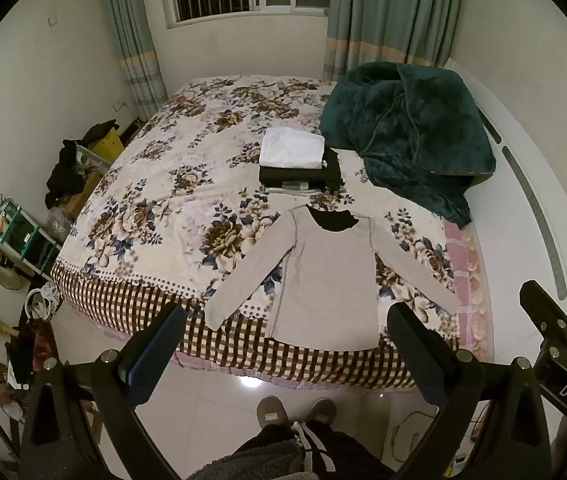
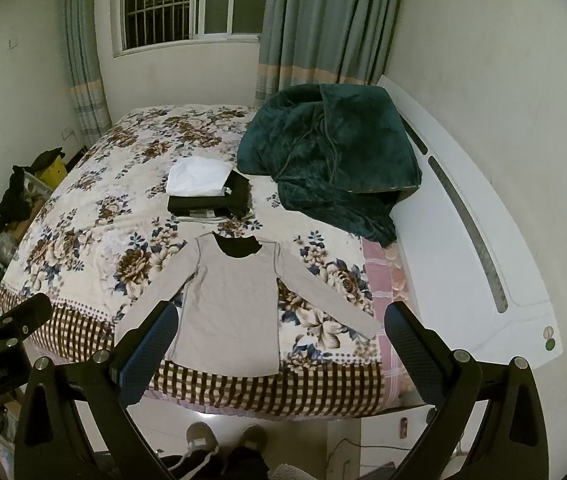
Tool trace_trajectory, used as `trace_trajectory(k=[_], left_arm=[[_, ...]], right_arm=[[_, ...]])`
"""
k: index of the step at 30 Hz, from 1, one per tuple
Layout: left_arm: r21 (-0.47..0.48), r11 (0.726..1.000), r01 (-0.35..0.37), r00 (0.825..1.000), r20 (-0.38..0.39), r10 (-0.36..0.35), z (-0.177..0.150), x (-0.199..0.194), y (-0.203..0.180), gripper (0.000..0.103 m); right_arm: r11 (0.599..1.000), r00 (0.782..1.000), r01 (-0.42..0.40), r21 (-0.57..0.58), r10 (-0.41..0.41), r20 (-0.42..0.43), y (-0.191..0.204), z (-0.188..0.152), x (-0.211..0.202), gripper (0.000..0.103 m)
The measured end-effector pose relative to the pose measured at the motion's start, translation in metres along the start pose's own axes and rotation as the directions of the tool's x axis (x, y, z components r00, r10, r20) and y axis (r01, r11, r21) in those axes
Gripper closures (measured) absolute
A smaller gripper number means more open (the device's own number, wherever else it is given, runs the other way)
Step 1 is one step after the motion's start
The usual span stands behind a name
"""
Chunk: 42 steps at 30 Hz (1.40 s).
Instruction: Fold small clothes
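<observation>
A small grey long-sleeved shirt (image 1: 325, 276) with a black neck lining lies flat, sleeves spread, at the near edge of the floral bed (image 1: 163, 184); it also shows in the right wrist view (image 2: 229, 312). Behind it stands a stack of folded clothes, white (image 1: 292, 148) on black (image 1: 303, 174), also in the right wrist view (image 2: 199, 178). My left gripper (image 1: 285, 344) is open and empty, held above the floor before the bed edge. My right gripper (image 2: 281, 344) is open and empty, above the shirt's hem; its body shows in the left wrist view (image 1: 559, 344).
A dark green blanket (image 1: 407, 132) is heaped at the bed's far right, beside a white headboard (image 2: 463, 248). Clutter, shelves and boxes (image 1: 27, 232) line the floor on the left. The person's slippered feet (image 1: 295, 410) stand on the tiled floor before the bed.
</observation>
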<state>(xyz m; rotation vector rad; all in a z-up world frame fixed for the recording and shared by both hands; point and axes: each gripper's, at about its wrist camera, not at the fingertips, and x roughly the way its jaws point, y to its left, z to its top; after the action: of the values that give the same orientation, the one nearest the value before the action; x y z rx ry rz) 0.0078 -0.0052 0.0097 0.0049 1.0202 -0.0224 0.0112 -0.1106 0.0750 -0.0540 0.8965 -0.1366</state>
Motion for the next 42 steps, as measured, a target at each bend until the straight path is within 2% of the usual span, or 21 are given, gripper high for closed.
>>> trace_trajectory(k=[17, 42], left_arm=[[0.0, 1.0, 0.003, 1.0, 0.009, -0.003, -0.002, -0.004, 0.001, 0.0], [-0.003, 1.0, 0.006, 1.0, 0.021, -0.006, 0.001, -0.009, 0.003, 0.0]], right_arm=[[1.0, 1.0, 0.005, -0.003, -0.005, 0.009, 0.003, -0.005, -0.002, 0.0], [1.0, 1.0, 0.003, -0.008, -0.003, 0.018, 0.01, 0.011, -0.013, 0.0]])
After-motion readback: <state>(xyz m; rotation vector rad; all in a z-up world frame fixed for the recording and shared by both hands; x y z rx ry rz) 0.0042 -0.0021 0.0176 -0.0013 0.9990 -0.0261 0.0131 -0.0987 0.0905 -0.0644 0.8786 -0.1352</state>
